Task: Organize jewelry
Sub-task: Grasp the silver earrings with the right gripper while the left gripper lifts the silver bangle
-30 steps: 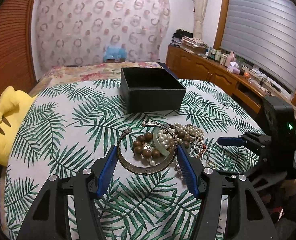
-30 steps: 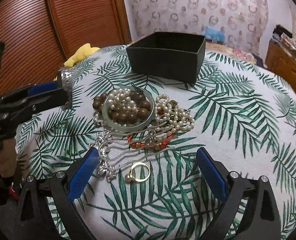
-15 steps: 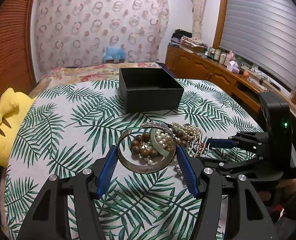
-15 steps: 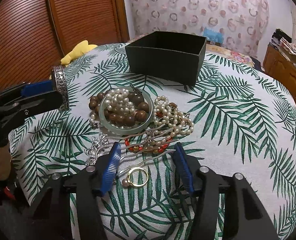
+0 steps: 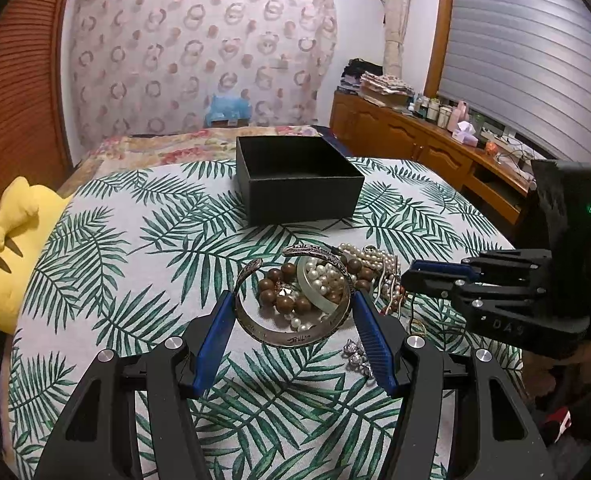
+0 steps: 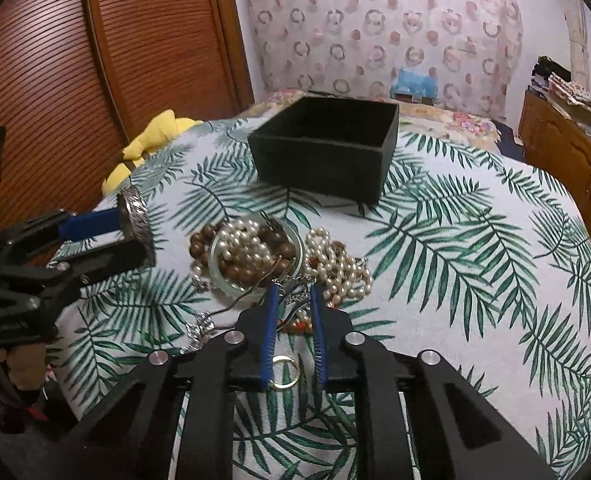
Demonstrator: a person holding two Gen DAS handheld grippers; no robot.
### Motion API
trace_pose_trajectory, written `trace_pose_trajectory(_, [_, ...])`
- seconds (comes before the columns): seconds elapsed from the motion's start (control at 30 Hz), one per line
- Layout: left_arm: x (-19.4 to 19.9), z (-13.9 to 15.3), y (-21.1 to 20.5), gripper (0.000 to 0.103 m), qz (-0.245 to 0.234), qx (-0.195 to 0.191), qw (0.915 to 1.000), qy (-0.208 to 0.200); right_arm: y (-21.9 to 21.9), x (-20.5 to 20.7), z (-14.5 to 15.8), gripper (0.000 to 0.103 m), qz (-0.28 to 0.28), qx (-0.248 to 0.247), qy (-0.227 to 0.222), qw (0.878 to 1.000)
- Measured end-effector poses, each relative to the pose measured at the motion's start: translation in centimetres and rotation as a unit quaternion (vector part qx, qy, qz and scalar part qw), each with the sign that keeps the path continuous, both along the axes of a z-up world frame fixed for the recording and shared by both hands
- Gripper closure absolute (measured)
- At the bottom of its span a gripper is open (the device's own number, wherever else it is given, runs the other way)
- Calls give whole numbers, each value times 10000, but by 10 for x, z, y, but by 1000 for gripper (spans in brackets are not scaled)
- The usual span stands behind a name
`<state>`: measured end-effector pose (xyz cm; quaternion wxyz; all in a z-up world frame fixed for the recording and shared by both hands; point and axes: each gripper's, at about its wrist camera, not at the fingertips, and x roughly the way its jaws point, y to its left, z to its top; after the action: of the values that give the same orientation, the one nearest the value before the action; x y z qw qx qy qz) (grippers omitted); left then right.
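The left gripper (image 5: 293, 330) held the silver bangle (image 5: 291, 320) up between its blue pads, above the bead pile (image 6: 255, 256), while the right gripper (image 6: 293, 320) was closing around thin chains (image 6: 291, 300), the gold ring (image 6: 285, 372) lying under it.

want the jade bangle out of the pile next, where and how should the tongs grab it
Take the jade bangle by its bare near-left rim, from above, one finger inside the ring and one outside. It lies flat, and pearls and wooden beads cover its far side.
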<state>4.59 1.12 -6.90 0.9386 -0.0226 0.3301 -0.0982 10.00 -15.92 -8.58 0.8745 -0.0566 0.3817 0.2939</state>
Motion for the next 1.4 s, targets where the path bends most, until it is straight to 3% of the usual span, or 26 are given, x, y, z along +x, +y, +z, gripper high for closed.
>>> trace_pose_trajectory(0.3, [-2, 6, 0, 45, 56, 29, 10000, -57, 0, -11, 23, 98, 234, 340, -64, 9991])
trace_pose_trajectory(0.63, [-2, 12, -2, 45, 43, 56, 9999, -79, -5, -13, 35, 100, 278, 417, -192, 9986])
trace_pose_trajectory(0.83, [-2, 9, -4, 45, 17, 69, 10000, -27, -23, 8, 15, 92, -276, -2, -125, 9995])
trace_pose_trajectory(0.93, [-2, 9, -4, 45, 24, 68, 10000, -26, -31, 5, 10, 71, -360, -76, -209, 9991])
trace_pose_trajectory(0.97, [-3, 9, -3, 45, 28, 65, 10000, -24, -31, 2, 9, 69, -327, -85, -251, 9991])
trace_pose_trajectory(1.17, [-7, 7, -3, 45, 21, 57, 10000, -17, -6, -22, 5, 69, 439, -209, -261, 9985])
trace_pose_trajectory(1.4, [-10, 7, 4, 45, 62, 67, 10000, 18, 29, -39, -10, 69, 1043, -841, -283, 9906])
